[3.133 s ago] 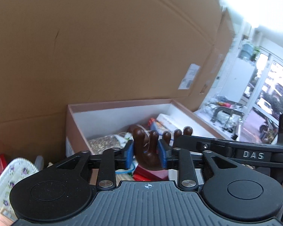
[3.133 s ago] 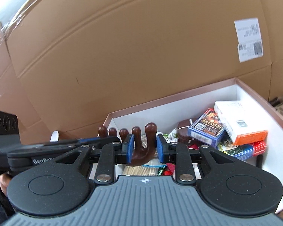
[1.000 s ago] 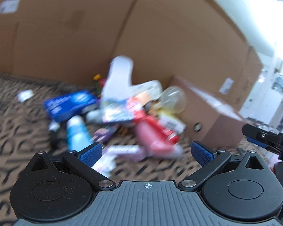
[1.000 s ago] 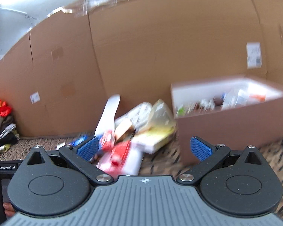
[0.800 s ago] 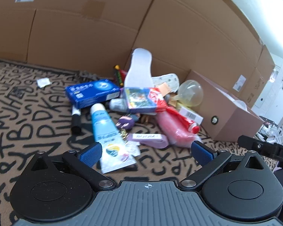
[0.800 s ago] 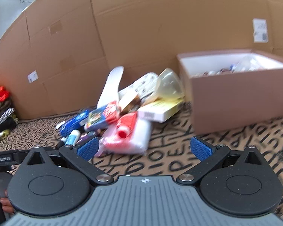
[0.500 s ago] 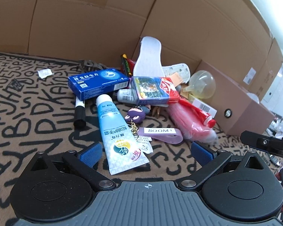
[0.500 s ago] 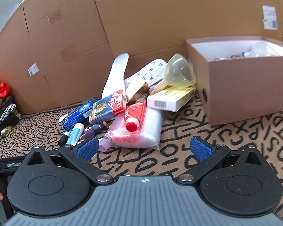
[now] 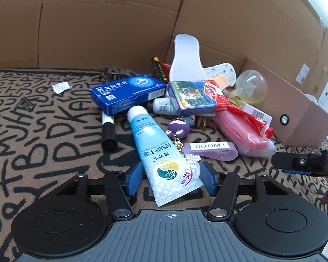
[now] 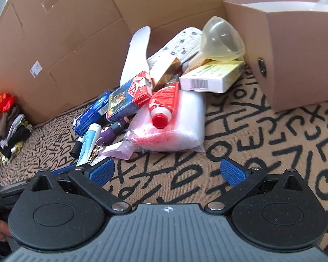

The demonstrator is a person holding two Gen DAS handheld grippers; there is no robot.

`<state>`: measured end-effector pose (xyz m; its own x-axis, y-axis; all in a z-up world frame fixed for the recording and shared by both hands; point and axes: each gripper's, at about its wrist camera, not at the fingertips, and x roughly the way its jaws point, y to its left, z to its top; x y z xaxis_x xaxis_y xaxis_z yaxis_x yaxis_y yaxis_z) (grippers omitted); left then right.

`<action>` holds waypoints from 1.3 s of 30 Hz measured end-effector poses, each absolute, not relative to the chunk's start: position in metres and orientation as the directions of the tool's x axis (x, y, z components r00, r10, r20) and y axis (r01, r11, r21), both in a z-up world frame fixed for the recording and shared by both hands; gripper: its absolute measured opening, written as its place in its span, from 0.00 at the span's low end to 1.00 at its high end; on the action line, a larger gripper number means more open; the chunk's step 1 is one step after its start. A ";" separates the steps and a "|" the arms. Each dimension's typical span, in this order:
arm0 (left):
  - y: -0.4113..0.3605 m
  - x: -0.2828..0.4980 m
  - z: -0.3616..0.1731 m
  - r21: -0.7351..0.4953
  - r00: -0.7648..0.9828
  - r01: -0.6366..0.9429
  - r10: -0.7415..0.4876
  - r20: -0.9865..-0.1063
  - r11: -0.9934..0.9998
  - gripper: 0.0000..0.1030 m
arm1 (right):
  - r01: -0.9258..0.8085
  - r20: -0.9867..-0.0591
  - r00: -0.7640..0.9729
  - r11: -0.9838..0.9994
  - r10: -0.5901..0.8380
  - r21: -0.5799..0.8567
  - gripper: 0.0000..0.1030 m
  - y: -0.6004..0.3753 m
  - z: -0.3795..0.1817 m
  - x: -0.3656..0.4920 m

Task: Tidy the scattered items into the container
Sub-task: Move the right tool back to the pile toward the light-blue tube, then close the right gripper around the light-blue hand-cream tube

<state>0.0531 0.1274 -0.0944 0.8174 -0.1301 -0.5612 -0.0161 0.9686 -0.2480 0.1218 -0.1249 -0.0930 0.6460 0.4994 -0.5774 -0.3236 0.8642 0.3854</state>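
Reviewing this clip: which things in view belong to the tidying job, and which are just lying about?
Job: box; blue tube between the left gripper fingers; blue carton; funnel; red-capped tube; marker; open right gripper.

Lying about: clothes heap; cardboard wall.

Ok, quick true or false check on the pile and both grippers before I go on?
1. The left gripper straddles the crimped end of the light blue tube. True.
2. The right gripper holds the red-capped bottle. False: it is open over bare patterned carpet.
3. The translucent yellowish funnel lies inside the brown cardboard box. False: it lies outside, beside the box.
4. The dark blue medicine box lies on the carpet pile. True.
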 end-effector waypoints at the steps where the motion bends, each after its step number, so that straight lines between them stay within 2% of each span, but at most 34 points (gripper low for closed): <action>1: 0.128 0.053 -0.094 -0.244 0.817 -0.022 -0.124 -0.564 0.969 0.50 | -0.336 -0.577 0.646 0.865 0.500 0.373 0.99 -0.121 -0.093 0.121; 4: 0.132 0.050 -0.093 -0.255 0.812 -0.028 -0.127 -0.570 0.966 0.47 | -0.383 -0.583 0.646 0.869 0.494 0.313 0.93 -0.108 -0.093 0.118; 6: 0.137 0.047 -0.092 -0.269 0.808 -0.027 -0.137 -0.573 0.963 0.45 | -0.420 -0.587 0.639 0.865 0.497 0.275 0.80 -0.099 -0.091 0.115; 7: 0.139 0.045 -0.091 -0.274 0.807 -0.027 -0.141 -0.574 0.961 0.45 | -0.439 -0.590 0.633 0.860 0.501 0.259 0.77 -0.095 -0.090 0.114; 9: 0.142 0.040 -0.091 -0.272 0.807 -0.028 -0.139 -0.575 0.962 0.43 | -0.477 -0.593 0.616 0.845 0.518 0.243 0.61 -0.088 -0.089 0.112; 12: 0.145 0.034 -0.090 -0.258 0.804 -0.025 -0.134 -0.579 0.966 0.42 | -0.524 -0.598 0.588 0.820 0.545 0.232 0.54 -0.077 -0.088 0.110; 16: 0.148 0.030 -0.092 -0.264 0.806 -0.024 -0.137 -0.575 0.964 0.43 | -0.551 -0.611 0.563 0.804 0.557 0.224 0.50 -0.063 -0.091 0.110; 17: 0.149 0.029 -0.093 -0.268 0.809 -0.026 -0.137 -0.572 0.963 0.47 | -0.555 -0.612 0.560 0.801 0.559 0.223 0.49 -0.061 -0.092 0.110; 18: 0.150 0.028 -0.094 -0.276 0.811 -0.027 -0.140 -0.568 0.961 0.56 | -0.560 -0.612 0.559 0.799 0.560 0.219 0.48 -0.058 -0.092 0.110; 20: 0.152 0.027 -0.095 -0.286 0.814 -0.026 -0.146 -0.562 0.958 0.55 | -0.568 -0.613 0.556 0.795 0.561 0.213 0.46 -0.054 -0.091 0.111; 22: 0.152 0.026 -0.094 -0.274 0.812 -0.012 -0.151 -0.563 0.962 0.49 | -0.575 -0.615 0.554 0.792 0.561 0.206 0.44 -0.049 -0.091 0.111; 23: 0.152 0.025 -0.095 -0.276 0.811 -0.004 -0.158 -0.563 0.961 0.38 | -0.577 -0.616 0.552 0.791 0.562 0.204 0.42 -0.048 -0.091 0.111; 24: 0.153 0.024 -0.095 -0.278 0.810 0.004 -0.166 -0.562 0.961 0.35 | -0.583 -0.615 0.547 0.786 0.568 0.206 0.38 -0.045 -0.091 0.112; 26: 0.155 0.021 -0.095 -0.283 0.808 0.019 -0.181 -0.561 0.959 0.24 | -0.594 -0.614 0.534 0.775 0.581 0.217 0.36 -0.041 -0.091 0.113; 33: 0.157 0.013 -0.096 -0.318 0.786 0.097 -0.268 -0.556 0.943 0.17 | -0.624 -0.613 0.498 0.744 0.613 0.237 0.36 -0.025 -0.092 0.112; 36: 0.159 0.011 -0.098 -0.352 0.780 0.105 -0.297 -0.551 0.930 0.20 | -0.629 -0.612 0.489 0.738 0.621 0.245 0.36 -0.023 -0.090 0.111; 37: 0.162 0.011 -0.098 -0.370 0.781 0.093 -0.298 -0.548 0.924 0.25 | -0.630 -0.612 0.487 0.736 0.623 0.247 0.36 -0.022 -0.089 0.111; 39: 0.172 0.011 -0.097 -0.416 0.788 0.055 -0.296 -0.540 0.908 0.47 | -0.635 -0.612 0.487 0.734 0.623 0.242 0.36 -0.022 -0.088 0.109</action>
<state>0.0107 0.1717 -0.0972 0.7882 -0.2956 -0.5398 0.0555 0.9077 -0.4160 0.1088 -0.0219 -0.0883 0.4871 0.6231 -0.6120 -0.6346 0.7340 0.2421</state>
